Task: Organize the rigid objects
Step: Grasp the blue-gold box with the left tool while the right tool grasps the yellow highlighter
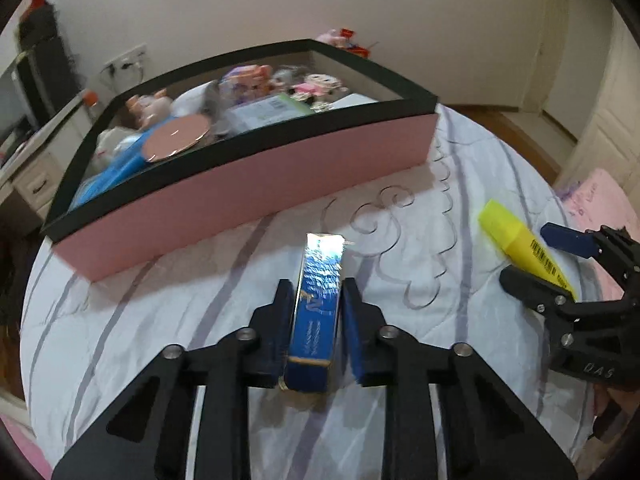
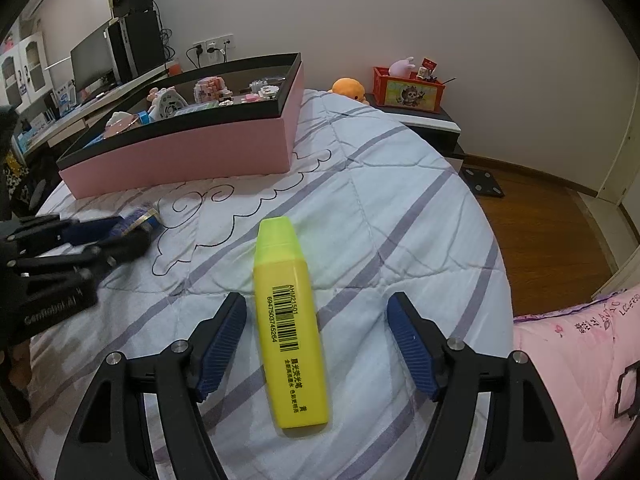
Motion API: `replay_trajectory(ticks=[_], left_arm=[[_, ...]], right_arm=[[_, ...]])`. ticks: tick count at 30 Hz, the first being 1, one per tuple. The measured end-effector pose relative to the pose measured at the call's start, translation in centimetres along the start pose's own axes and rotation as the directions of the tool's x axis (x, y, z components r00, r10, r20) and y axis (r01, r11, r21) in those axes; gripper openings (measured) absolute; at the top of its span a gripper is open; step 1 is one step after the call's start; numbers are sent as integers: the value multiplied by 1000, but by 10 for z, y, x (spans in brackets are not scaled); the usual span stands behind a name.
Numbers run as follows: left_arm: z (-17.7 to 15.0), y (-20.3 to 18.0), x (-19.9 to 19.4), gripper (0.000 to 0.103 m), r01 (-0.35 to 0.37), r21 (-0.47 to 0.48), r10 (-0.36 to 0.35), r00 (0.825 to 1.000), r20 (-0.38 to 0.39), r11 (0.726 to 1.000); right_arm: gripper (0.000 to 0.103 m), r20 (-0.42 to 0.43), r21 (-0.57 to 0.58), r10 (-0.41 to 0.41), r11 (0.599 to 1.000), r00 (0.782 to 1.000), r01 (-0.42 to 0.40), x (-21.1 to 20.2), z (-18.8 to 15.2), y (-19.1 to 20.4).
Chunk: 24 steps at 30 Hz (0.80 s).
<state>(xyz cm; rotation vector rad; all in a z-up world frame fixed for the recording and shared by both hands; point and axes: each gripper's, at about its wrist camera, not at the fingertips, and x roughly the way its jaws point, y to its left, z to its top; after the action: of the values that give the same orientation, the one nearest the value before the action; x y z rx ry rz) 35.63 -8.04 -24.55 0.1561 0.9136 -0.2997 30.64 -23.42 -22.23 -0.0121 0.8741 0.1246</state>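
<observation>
- The stuff inside the pink box (image 1: 256, 196) is hard to sort out from my left wrist cam: I can pick out a round rose-gold disc (image 1: 178, 139), something blue under it, a green-edged packet and a few little figures, but it's a blurry pile and the near wall hides the bottom.
- From the right wrist cam, my left gripper (image 2: 132, 236) is smeared at the picture's left edge, so the thing it holds is only a blue and gold sliver there.
- In the left view my right gripper (image 1: 560, 260) is cut off at the right edge.
- The blue box (image 1: 318, 300) is a slim shiny carton with gold trim at its near end and pale lettering I can't read. Glare washes out its far end. It's on the bed quilt (image 1: 200, 320), just in front of the pink box.
- The yellow highlighter (image 2: 290, 320) lies flat on the quilt, cap pointing away from me, barcode and black print facing up.
- Left gripper (image 1: 316, 300) is angled down at the bed, jaws closed tight on the blue box, pads pressed to both long sides.
- Right gripper (image 2: 316, 340) also tilts down, jaws spread wide either side of the highlighter, with a clear gap on both sides, gripping nothing.
</observation>
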Motion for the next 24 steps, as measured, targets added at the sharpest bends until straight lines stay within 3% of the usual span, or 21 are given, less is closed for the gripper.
replay_trajectory(ticks=[6,9,10,12,16,20,24], left_arm=[[-28,26,-22,24,-68,-77,68,998,-3,995],[-47,41,-35,24,-91,-122,92,996,4,988],[-52,45,-39,24,-106,-140,108,994,9,985],[-63,50,-45,25,-144,-147,147,989,9,979],[-65,59,-45,32,-109,-177,116,993,28,978],[-58,55,-37,66,-58,-158,62,998,21,986],[-56,47,-36,68,-75,-128,78,997,13,989]], right_arm=[[79,-8,-35,5,999,1000,-5,2,4,6],[69,-7,-70,2,998,1000,-3,2,6,18],[57,-5,-81,13,997,1000,-13,1,7,25],[45,-3,-106,40,994,999,-40,-1,8,39],[43,-13,-174,55,983,998,-56,4,7,70],[43,-19,-188,60,980,998,-62,4,6,78],[42,-27,-167,65,984,998,-68,2,3,74]])
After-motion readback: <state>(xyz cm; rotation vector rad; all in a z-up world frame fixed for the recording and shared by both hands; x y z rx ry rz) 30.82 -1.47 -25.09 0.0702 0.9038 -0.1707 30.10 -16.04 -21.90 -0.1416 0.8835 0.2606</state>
